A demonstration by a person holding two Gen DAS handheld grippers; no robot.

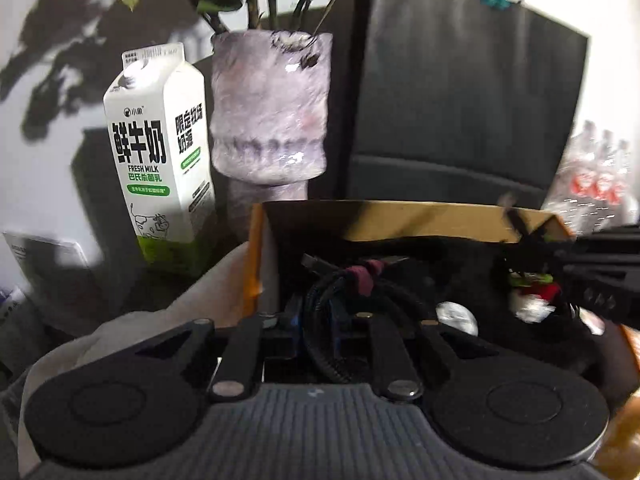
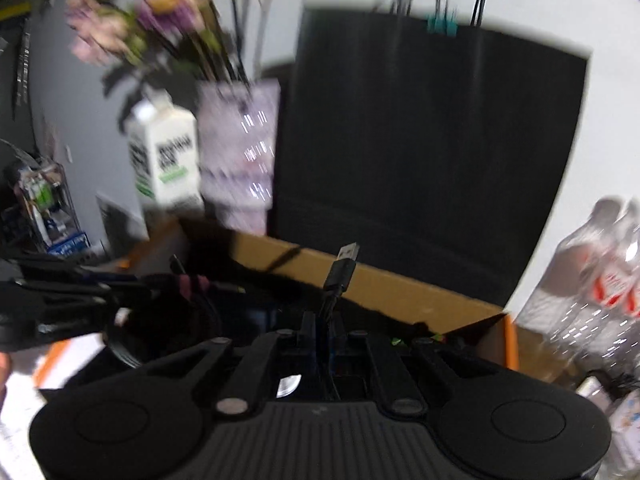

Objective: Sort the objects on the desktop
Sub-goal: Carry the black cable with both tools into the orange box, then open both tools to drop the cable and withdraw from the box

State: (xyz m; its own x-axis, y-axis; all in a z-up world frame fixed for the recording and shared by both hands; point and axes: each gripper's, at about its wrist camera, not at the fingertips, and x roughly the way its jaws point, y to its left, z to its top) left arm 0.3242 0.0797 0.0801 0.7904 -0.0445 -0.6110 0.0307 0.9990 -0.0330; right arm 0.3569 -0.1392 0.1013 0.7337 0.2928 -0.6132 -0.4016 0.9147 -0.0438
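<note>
Desk, white wall: box (image 1: 400, 220), milk carton (image 1: 160, 152), vase (image 1: 272, 112), black bag (image 1: 460, 100).
L gripper (image 1: 316, 320) narrow round coiled cable (image 1: 340, 292); R gripper (image 2: 324, 324) clamped on USB cable (image 2: 340, 272), both over box.

right gripper (image 2: 325, 320): jaws closed on a black usb cable (image 2: 340, 276), its metal plug pointing up past the fingertips
left gripper (image 2: 76, 300): blurred, at the left edge, beside a coiled black cable with a pink strap (image 2: 188, 286)
cardboard box (image 2: 400, 284): open, under both grippers
behind the box: black paper bag (image 2: 432, 140) with a teal clip (image 2: 442, 26); vase of flowers (image 2: 240, 152); milk carton (image 2: 166, 156)
right edge: wrapped water bottles (image 2: 600, 280)
</note>
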